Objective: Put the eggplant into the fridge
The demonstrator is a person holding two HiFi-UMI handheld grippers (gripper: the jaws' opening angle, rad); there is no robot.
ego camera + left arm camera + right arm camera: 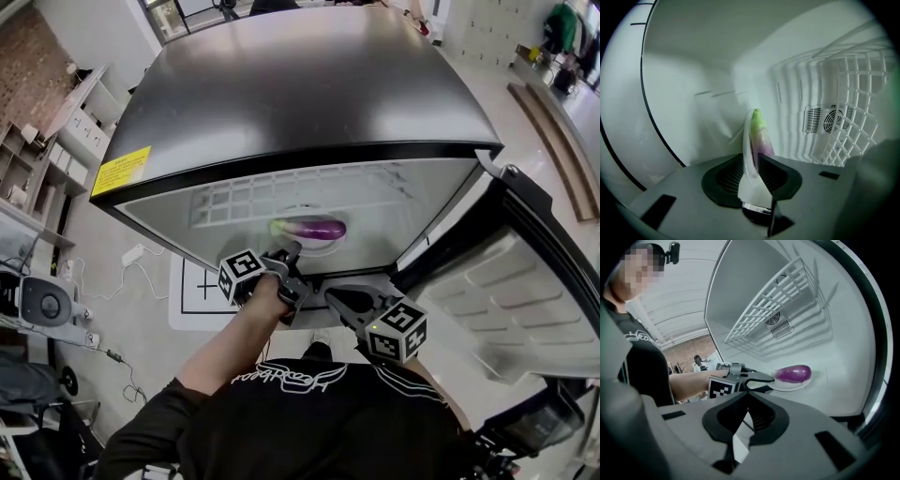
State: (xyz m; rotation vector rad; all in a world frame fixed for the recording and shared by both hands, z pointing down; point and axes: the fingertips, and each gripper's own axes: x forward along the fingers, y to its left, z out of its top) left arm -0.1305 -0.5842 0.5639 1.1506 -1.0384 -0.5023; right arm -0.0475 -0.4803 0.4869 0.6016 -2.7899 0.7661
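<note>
The eggplant (314, 228) lies inside the fridge (300, 94), on a small white plate (790, 386) that rests on the white floor of the compartment. Its green stem end points toward the left gripper (289, 251), and its purple body lies across the opening. A white wire rack (764, 310) hangs above it, and a round fan vent (829, 121) sits in the back wall.

The left gripper reaches just inside the opening. Its jaws stand slightly apart, one above and one below the near rim of the plate, with the stem end right ahead of them; they do not clamp it.

The right gripper (339, 298) is held just outside the fridge's lower edge, beside the left one. Its jaws are together and hold nothing.

The fridge door (525, 291) stands wide open at the right. A yellow label (120, 170) is stuck near the left corner of the black top.
</note>
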